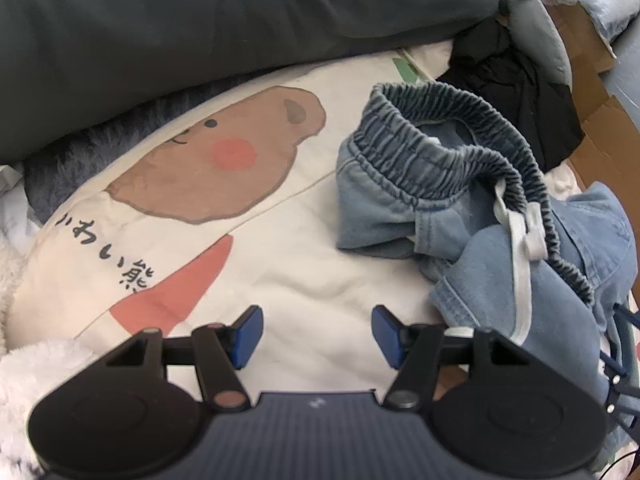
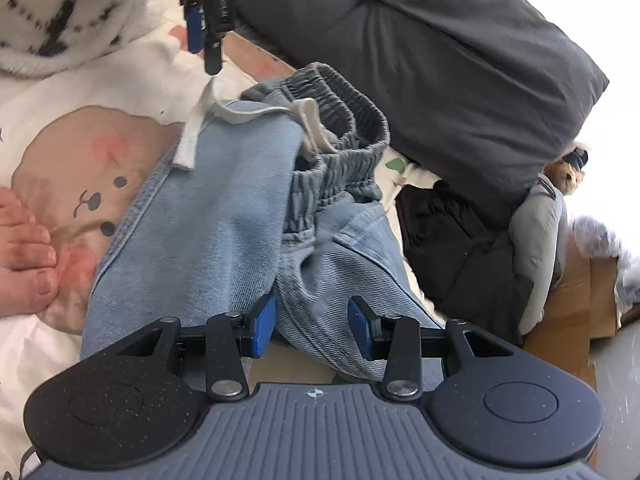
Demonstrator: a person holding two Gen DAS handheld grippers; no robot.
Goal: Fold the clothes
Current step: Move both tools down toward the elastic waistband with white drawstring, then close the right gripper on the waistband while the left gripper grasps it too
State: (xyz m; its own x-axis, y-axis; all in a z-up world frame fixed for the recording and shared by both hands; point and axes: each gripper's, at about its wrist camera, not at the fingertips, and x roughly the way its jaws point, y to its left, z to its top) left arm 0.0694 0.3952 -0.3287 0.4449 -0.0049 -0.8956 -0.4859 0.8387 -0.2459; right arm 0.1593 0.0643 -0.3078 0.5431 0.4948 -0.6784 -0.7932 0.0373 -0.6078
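Observation:
Light blue denim pants (image 1: 472,264) with a gathered elastic waistband (image 1: 440,120) and a white drawstring (image 1: 522,280) lie crumpled on a cream bear-print sheet (image 1: 304,264). My left gripper (image 1: 318,336) hovers open over bare sheet, just left of the pants, with nothing between its blue pads. In the right wrist view my right gripper (image 2: 312,328) has a thick fold of the pants (image 2: 208,220) filling the gap between its pads, which press on it from both sides. The left gripper (image 2: 202,20) shows at the top of that view, beyond the waistband (image 2: 344,132).
A big dark grey pillow (image 1: 240,20) runs along the far side. A black garment (image 2: 460,248) and a cardboard box (image 2: 572,304) sit to the right. White fluffy fabric (image 1: 24,380) lies at the left. A person's bare foot (image 2: 24,248) rests on the sheet.

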